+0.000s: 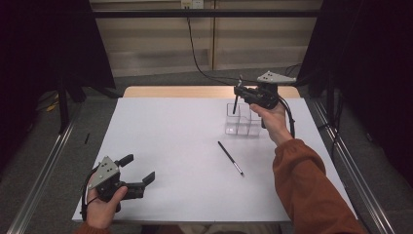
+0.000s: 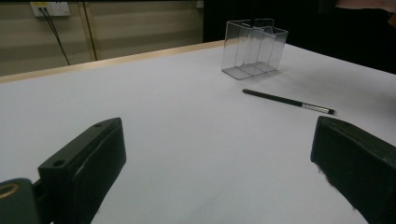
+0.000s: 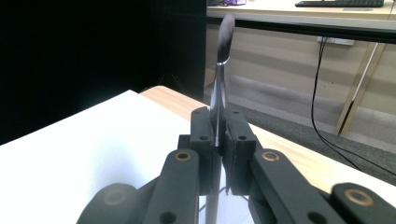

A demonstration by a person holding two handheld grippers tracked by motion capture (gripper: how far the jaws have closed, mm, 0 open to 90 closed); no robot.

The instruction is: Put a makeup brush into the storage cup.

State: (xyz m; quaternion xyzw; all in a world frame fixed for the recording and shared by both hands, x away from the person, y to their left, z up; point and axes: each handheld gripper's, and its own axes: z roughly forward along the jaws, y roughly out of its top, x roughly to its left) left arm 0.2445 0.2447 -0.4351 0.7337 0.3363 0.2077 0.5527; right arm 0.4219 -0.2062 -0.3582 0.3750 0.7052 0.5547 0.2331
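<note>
While the right gripper (image 1: 242, 95) hangs over the clear organizer (image 1: 242, 120) at the far right of the table (image 1: 170, 161), we've got its jaws clamped tight on a makeup brush (image 3: 220, 88). In the right gripper view the pads pinch the thin handle with the dark bristle tip pointing up. From the high view the lower end of the handle seems to dip toward the back-left compartment, though we can't tell if it's actually inside the rim yet.

So the step in hand, as we read it, is dropping this brush into the organizer. What we'd watch for:

- Keep the brush close to upright so the handle end goes cleanly between the clear walls. They're hard to see, so go slow.
- Lower until the handle end is well inside a compartment before letting go. Releasing too high could make it bounce out or tip the light plastic box.
- Open the jaws gently and lift straight up so the bristles don't get dragged.

A second brush (image 1: 230, 158), a slim dark one with a silver end, lies flat on the table just nearer than the organizer, probably next in line.

The left gripper (image 1: 139, 170) rests near the left edge, jaws wide apart and holding nothing. We could bring it over to steady the organizer if it starts sliding.
</note>
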